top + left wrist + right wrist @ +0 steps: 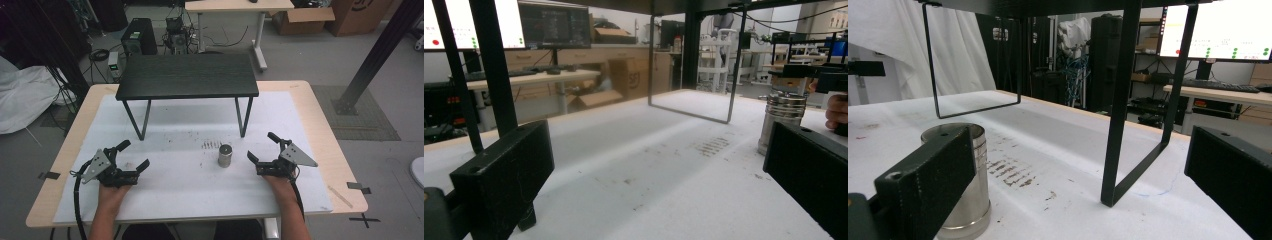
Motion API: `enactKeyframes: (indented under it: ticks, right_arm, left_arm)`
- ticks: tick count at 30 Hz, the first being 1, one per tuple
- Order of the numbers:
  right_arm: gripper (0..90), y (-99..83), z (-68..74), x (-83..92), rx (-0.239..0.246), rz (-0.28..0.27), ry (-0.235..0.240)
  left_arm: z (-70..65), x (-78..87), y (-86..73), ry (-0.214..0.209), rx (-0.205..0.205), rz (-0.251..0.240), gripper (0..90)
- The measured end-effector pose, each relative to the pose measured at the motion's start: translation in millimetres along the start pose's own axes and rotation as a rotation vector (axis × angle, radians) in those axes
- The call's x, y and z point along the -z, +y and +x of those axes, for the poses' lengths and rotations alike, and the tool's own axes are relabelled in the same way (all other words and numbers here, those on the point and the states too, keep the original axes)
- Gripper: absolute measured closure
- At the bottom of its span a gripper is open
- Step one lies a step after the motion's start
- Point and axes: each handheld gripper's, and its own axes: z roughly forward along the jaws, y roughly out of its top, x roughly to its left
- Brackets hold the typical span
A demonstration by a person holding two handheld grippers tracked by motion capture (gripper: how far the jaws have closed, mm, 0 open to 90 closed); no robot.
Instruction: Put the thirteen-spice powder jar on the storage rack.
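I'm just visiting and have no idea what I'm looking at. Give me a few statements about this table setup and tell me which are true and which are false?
1. A metal cylinder stands upright on the white table cover. True.
2. The cylinder sits on top of the small black table. False: it stands on the white cover, in front of the black table.
3. Both grippers have their jaws apart. True: the left gripper and the right gripper are open and hold nothing.
4. The left gripper is nearer to the cylinder than the right one. False: the right gripper is nearer.
5. The right gripper clamps the cylinder. False: the cylinder stands apart from it.
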Motion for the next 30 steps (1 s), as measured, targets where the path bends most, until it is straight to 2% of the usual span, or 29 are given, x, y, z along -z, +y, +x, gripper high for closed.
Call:
enactKeyframes:
  ticks: [9,19,21,30]
  right_arm:
    - [0.0,0.2,0.8,0.0,0.010,-0.001,0.003]
    - [0.0,0.4,-2.9,-0.3,-0.031,0.000,0.016]
    - [0.0,1.0,-2.4,-1.5,-0.049,0.005,0.038]
    - [0.0,26.0,6.7,-10.2,-0.016,0.037,0.113]
  left_arm:
    - [-0.1,0.0,0.0,-0.001,-0.001,-0.001,0.3]
    - [0.1,-0.1,0.1,-0.001,0.001,0.000,0.2]
    - [0.1,-0.1,0.1,0.000,0.001,-0.001,0.3]
    - [0.2,-0.1,0.1,-0.001,0.001,-0.001,0.2]
